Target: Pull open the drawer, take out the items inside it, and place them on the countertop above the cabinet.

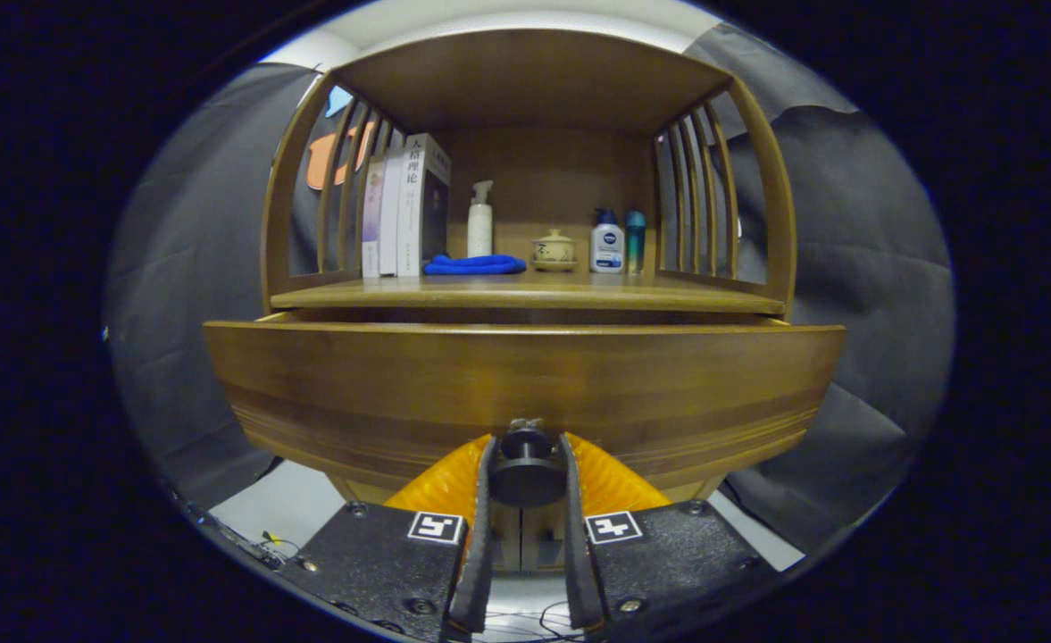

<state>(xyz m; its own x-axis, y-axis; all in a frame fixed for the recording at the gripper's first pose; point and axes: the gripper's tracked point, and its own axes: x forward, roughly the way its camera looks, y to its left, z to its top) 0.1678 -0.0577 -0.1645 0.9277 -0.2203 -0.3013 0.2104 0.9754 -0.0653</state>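
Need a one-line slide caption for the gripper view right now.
Gripper shut on the drawer knob, drawer front pulled partly out below the countertop.

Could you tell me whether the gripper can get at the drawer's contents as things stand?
Probably not yet: the gripper is shut on the drawer knob, and the drawer front hides the inside from here.

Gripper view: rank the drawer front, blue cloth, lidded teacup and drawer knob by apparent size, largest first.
1. Drawer front, by far the largest.
2. Blue cloth.
3. Drawer knob, but it is nearest the camera, so its rank against the cloth is unsure.
4. Lidded teacup.
The gripper is shut on the knob.
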